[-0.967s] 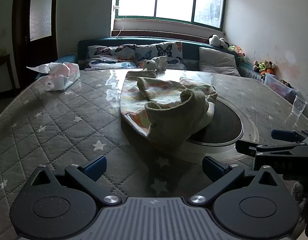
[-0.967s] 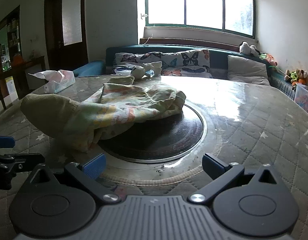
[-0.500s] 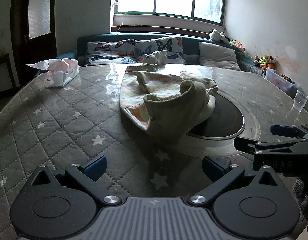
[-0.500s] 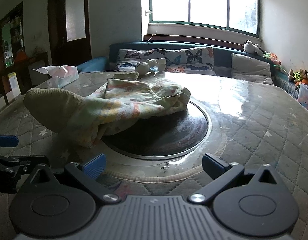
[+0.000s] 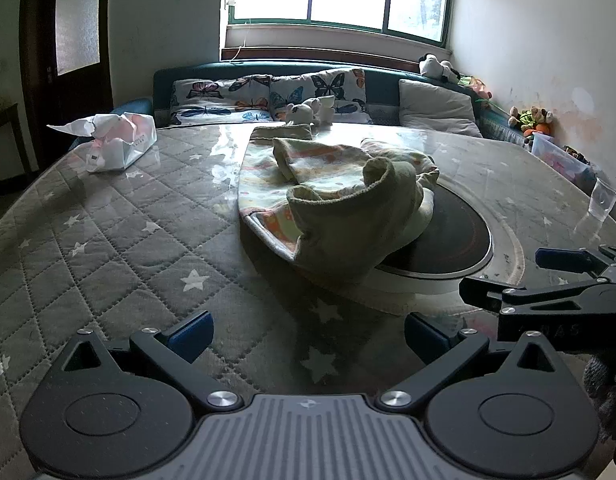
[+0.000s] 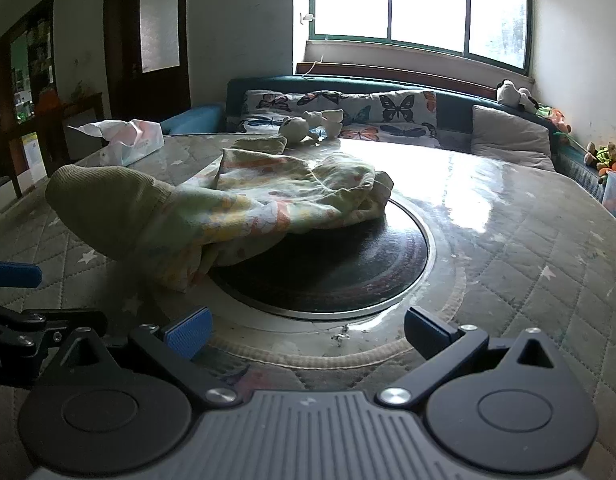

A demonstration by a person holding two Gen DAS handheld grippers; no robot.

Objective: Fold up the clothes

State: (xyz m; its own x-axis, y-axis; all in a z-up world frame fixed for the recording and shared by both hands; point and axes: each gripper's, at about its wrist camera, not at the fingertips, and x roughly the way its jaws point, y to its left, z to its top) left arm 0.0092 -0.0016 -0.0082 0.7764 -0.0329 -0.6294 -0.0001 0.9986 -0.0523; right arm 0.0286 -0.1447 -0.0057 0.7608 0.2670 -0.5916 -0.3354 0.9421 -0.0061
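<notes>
- Tissue pack (image 5: 122,142): sits at about ten o'clock in the left wrist view, on the quilted, star-patterned table cover (image 5: 108,240), well apart from the clothing.
- Left gripper (image 5: 308,334): at six o'clock in its own view, jaws spread wide with nothing between them, blue-padded fingertips (image 5: 190,334) above the bare cover just short of the garment.
- Garment (image 5: 335,200): a crumpled, pastel-printed piece with an olive ribbed cuff, lying unfolded at the centre of the table; its right part drapes over the rim of the dark round inset plate (image 5: 451,236). In the right wrist view it lies at ten o'clock (image 6: 236,200).
- Right gripper (image 6: 306,334): jaws wide apart and empty, over the near rim of the plate (image 6: 335,264); seen from the left wrist camera at three o'clock (image 5: 507,276).
- Clear plastic cup (image 5: 603,200): stands near the table's edge at two o'clock.
</notes>
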